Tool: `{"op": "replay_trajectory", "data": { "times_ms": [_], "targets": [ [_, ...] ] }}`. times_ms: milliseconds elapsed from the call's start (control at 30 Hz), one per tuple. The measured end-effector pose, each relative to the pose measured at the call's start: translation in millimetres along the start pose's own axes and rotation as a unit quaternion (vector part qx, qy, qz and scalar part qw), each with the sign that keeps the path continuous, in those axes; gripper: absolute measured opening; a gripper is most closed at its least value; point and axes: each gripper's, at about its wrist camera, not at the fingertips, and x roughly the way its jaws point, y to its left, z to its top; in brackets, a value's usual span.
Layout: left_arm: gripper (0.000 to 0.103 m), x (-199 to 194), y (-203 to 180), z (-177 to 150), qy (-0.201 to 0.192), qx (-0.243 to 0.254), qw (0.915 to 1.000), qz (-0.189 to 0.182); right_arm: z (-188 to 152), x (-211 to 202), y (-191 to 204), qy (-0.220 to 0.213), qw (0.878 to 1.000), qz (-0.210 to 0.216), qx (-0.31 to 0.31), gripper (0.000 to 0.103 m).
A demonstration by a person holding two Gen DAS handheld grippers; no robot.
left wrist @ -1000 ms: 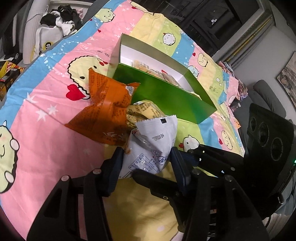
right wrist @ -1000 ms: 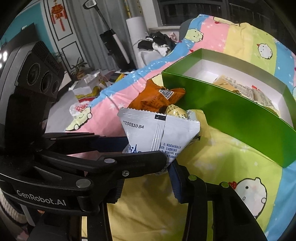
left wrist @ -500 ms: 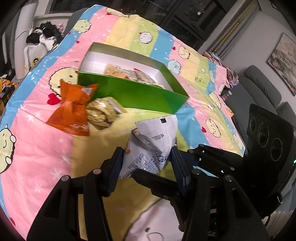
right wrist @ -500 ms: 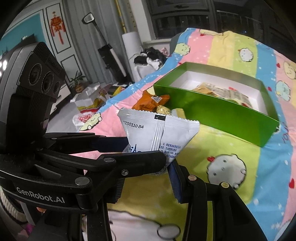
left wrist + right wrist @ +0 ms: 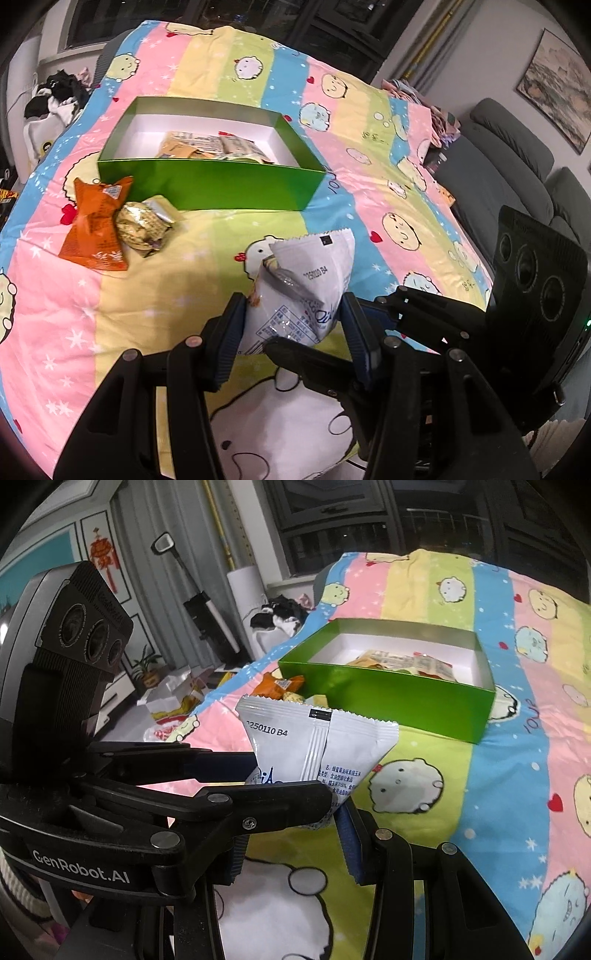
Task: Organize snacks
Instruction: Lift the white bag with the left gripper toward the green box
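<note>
1. The white snack packet [image 5: 301, 291] is held above the bed, its lower part pinched between both grippers and its serrated top edge fanned out free; printed code "250110 B4" shows on it in the right wrist view [image 5: 314, 746].
2. The left gripper [image 5: 293, 328] is closed on the packet from both sides, with blue pads pressing its crumpled lower half. The right gripper [image 5: 291, 834] crosses in from the right and clamps the same packet.
3. Beyond the packet, the open green box [image 5: 221, 184] sits on the bed toward its far end, with several yellowish snack packs [image 5: 214, 146] inside on the white floor.
4. Just beside the box's near left corner lie an orange snack pack [image 5: 94, 225] and a gold-wrapped snack [image 5: 144, 223], touching each other.
5. The bed carries a striped cartoon quilt [image 5: 388, 177] in pink, yellow, green and blue.
6. Around it: a grey sofa [image 5: 517, 162] and a framed picture [image 5: 557, 92] at the right, dark windows behind, a heap of clothes [image 5: 55, 99] at the far left corner.
7. Compared with a second ago, the packet and both grippers are farther from the box, which then lay close behind the packet; more quilt shows between them now.
</note>
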Motion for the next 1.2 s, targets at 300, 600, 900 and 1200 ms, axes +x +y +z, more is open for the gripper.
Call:
{"op": "replay_trajectory", "data": {
  "times_ms": [300,600,900,1200],
  "targets": [
    [0.052,9.9,-17.6,4.7,0.006,0.017,0.9998,0.001,-4.6,-12.6,-14.7,-0.012,1.000,-0.001,0.013,0.045],
    [0.052,24.6,-20.0,8.5,0.022,0.022,0.9995,0.004,-8.5,-10.3,-25.7,-0.012,0.999,0.002,0.030,0.045],
    [0.052,37.6,-21.5,10.4,0.036,0.025,0.9990,0.008,-11.5,-7.5,-36.6,-0.009,0.999,0.012,0.049,0.045],
    [0.052,49.2,-21.1,17.1,0.042,0.028,0.9987,0.011,-10.9,-1.8,-46.8,-0.010,0.998,0.017,0.059,0.045]
  ]
}}
